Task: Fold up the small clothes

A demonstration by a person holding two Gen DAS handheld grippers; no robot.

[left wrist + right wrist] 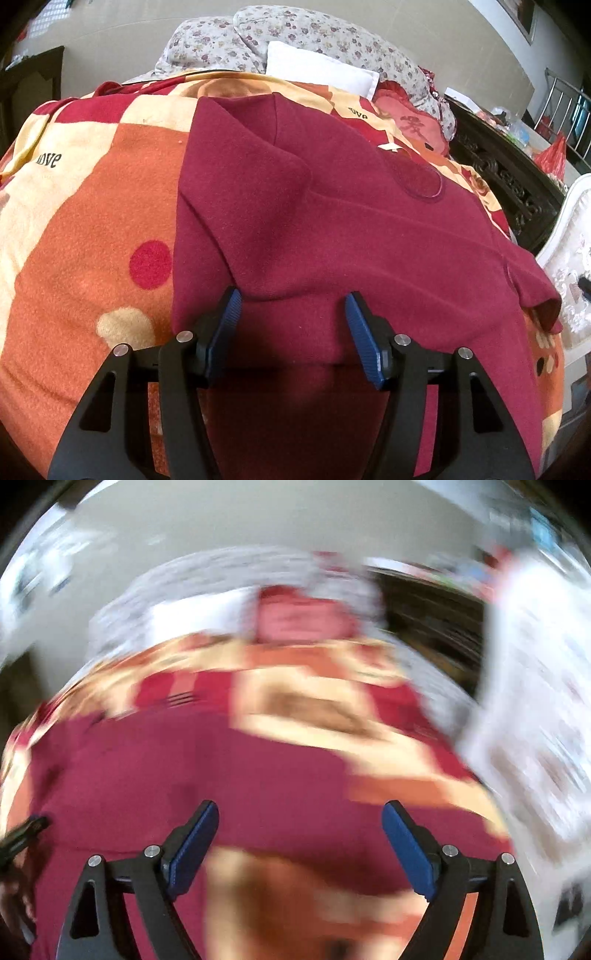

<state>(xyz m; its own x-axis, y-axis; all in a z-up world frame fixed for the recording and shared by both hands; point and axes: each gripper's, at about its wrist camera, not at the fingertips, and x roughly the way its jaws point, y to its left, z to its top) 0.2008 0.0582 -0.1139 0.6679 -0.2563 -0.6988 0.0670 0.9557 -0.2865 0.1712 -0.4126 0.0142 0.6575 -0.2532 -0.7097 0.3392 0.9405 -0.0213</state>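
Note:
A dark red fleece garment lies spread on a patterned blanket on a bed, one side folded over its middle. My left gripper is open, its blue pads just above the garment's near edge, holding nothing. In the right wrist view, blurred by motion, the same red garment fills the lower left. My right gripper is open and empty above the garment's near right part.
A white pillow, a floral quilt and a red cushion lie at the bed's far end. A dark carved wooden frame and white furniture stand to the right.

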